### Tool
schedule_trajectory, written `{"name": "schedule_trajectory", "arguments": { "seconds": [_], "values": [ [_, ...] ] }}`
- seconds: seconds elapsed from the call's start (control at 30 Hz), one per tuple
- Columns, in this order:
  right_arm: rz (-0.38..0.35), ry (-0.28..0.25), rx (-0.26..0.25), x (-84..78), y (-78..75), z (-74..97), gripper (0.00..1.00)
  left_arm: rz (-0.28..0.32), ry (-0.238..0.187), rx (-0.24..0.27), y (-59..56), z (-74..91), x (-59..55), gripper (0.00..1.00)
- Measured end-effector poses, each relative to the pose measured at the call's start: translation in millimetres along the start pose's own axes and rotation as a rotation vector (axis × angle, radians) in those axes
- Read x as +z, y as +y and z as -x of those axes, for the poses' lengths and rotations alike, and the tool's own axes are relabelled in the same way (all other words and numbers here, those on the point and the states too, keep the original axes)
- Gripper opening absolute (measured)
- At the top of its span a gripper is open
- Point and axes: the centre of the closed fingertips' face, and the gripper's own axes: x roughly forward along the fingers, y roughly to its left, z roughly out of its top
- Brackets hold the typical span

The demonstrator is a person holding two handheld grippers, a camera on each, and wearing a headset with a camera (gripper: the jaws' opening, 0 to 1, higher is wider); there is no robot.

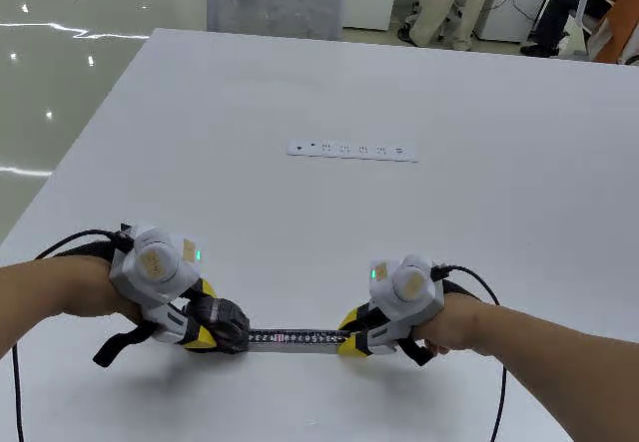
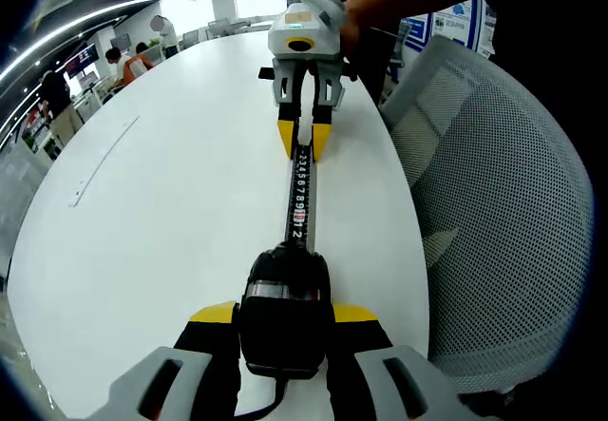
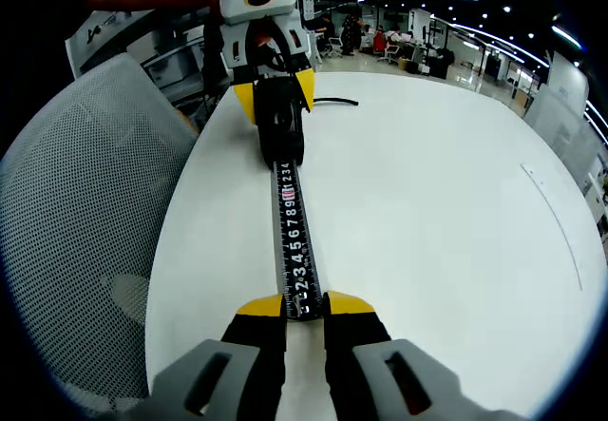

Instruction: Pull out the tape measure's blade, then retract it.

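A black tape measure case [image 1: 218, 324] rests on the white table near its front edge, with my left gripper [image 1: 203, 314] shut on it; it sits between the yellow-tipped jaws [image 2: 285, 315]. The blade [image 1: 298, 339] runs flat along the table to my right gripper [image 1: 351, 332], which is shut on the blade's end [image 3: 302, 309]. In the left gripper view the blade [image 2: 300, 193] stretches away to the right gripper [image 2: 303, 139]. In the right gripper view the blade [image 3: 291, 236] leads to the case [image 3: 278, 126] held by the left gripper [image 3: 274, 90].
A white power strip [image 1: 351, 150] lies flat in the middle of the table [image 1: 479, 193]. A grey mesh chair [image 2: 503, 221] stands at the table's near edge. A black cable [image 3: 332, 103] trails on the table by the left gripper. People sit and stand beyond the far edge.
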Motion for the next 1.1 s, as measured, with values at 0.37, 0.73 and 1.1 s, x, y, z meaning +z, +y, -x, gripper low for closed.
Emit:
{"name": "schedule_trajectory", "arguments": {
  "seconds": [0.37,0.73,1.1],
  "values": [
    [-0.016,-0.006,0.002,-5.4,0.5,6.4,0.13,-0.002,0.007,0.001,-1.8,1.0,0.6,0.31],
    [-0.03,-0.005,-0.007,-16.0,-2.3,16.5,0.13,0.012,-0.002,0.006,-2.6,1.8,2.4,0.31],
    [-0.032,0.005,-0.014,-25.3,-5.0,22.2,0.13,0.015,-0.004,0.007,-1.5,0.6,1.8,0.31]
  ]
}}
